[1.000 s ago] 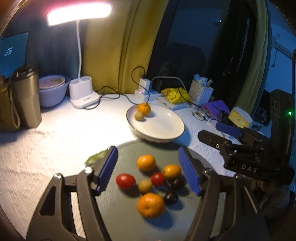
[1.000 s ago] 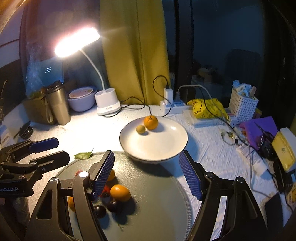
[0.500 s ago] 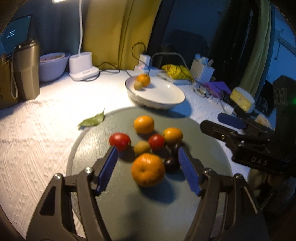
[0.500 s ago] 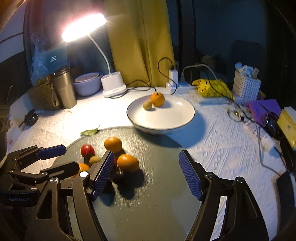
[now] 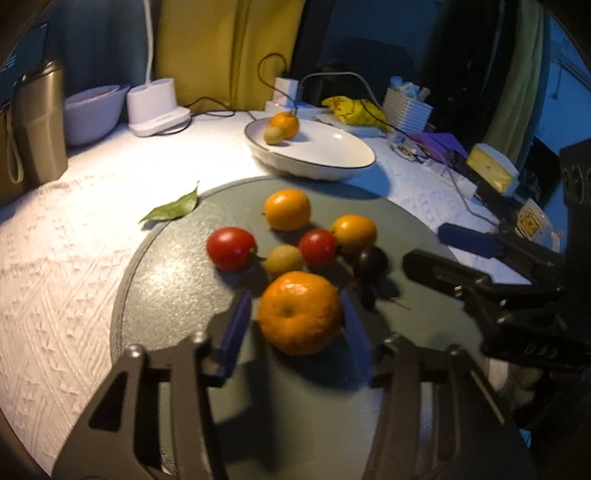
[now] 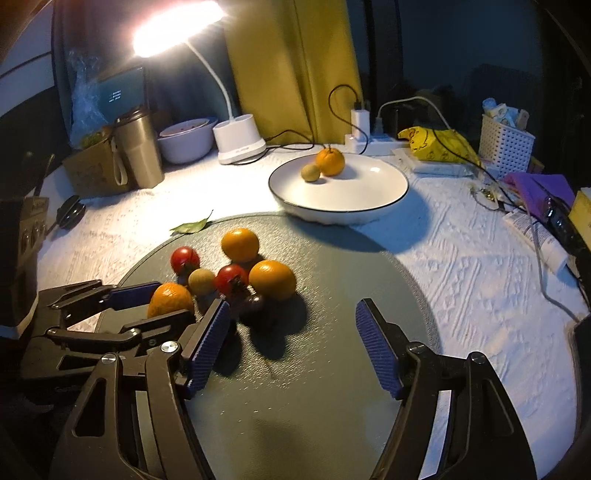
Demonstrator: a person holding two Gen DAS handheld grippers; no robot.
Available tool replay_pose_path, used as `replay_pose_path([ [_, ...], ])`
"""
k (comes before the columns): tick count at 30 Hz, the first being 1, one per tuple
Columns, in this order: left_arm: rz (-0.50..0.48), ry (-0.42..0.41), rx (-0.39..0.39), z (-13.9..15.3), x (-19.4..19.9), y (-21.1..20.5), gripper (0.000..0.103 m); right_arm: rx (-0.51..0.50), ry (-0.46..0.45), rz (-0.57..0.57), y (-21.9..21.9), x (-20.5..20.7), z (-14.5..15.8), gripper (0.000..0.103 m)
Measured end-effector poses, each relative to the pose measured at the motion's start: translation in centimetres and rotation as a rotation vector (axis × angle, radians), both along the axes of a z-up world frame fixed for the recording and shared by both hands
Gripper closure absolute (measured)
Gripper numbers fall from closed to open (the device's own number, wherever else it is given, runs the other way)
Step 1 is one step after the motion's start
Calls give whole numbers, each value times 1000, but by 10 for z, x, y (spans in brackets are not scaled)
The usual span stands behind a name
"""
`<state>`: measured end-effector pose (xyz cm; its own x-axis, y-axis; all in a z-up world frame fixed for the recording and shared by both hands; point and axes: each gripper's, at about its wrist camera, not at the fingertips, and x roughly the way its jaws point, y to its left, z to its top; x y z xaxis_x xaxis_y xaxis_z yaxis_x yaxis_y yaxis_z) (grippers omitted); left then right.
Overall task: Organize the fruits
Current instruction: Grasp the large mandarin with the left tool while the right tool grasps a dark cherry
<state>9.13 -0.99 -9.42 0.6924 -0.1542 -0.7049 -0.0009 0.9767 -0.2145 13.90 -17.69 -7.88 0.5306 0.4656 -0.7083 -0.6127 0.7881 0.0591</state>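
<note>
Left wrist cam: my left gripper (image 5: pixel 297 325) sits low over the grey round mat (image 5: pixel 177 295), pads either side of the big orange (image 5: pixel 299 312). Right pad looks touching the peel; left pad shows a slim gap, frame blurred, so I can't tell if it's clamped yet. Just beyond the orange: a small tan fruit (image 5: pixel 284 259), two red tomatoes (image 5: pixel 231 248) & (image 5: pixel 317 246), two smaller oranges (image 5: pixel 288 209) & (image 5: pixel 355 232), and dark plum-like fruit (image 5: pixel 370 261) to the right. White plate (image 5: pixel 332 162) behind the mat holds one orange + one tan fruit at its far-left rim. Green leaf (image 5: pixel 171 210) lies at the mat's left edge. Right gripper (image 5: pixel 454 247) comes in from the right side, fingers apart.

Right wrist cam: my right gripper (image 6: pixel 293 345) is wide open w/ nothing between the pads, hovering over bare mat near the fruit cluster. Left gripper (image 6: pixel 147 302) is at lower left w/ the big orange (image 6: pixel 170 297) between its fingers. Plate further back, lit by the desk lamp (image 6: pixel 177 26); steel tumbler (image 6: pixel 138 149) at left.
</note>
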Motion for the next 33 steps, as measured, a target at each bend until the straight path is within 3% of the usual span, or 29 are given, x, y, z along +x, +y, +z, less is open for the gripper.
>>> replay_pose_path([
  [4, 0, -4, -22, 1, -3, 3, 58, -7, 15, 25, 7, -6, -3, 37],
  [9, 15, -22, -34, 5, -14, 12, 58, -9, 27, 55, 17, -13, -3, 54],
  [22, 44, -58, -58, 12, -29, 35, 58, -57, 58, 126, 48, -25, -17, 57],
  [24, 45, -59, -61, 12, -29, 36, 58, -68, 52, 132, 51, -25, -18, 62],
  [33, 52, -68, -64, 13, -32, 38, 58, -130, 13, 143, 62, -27, -20, 68],
])
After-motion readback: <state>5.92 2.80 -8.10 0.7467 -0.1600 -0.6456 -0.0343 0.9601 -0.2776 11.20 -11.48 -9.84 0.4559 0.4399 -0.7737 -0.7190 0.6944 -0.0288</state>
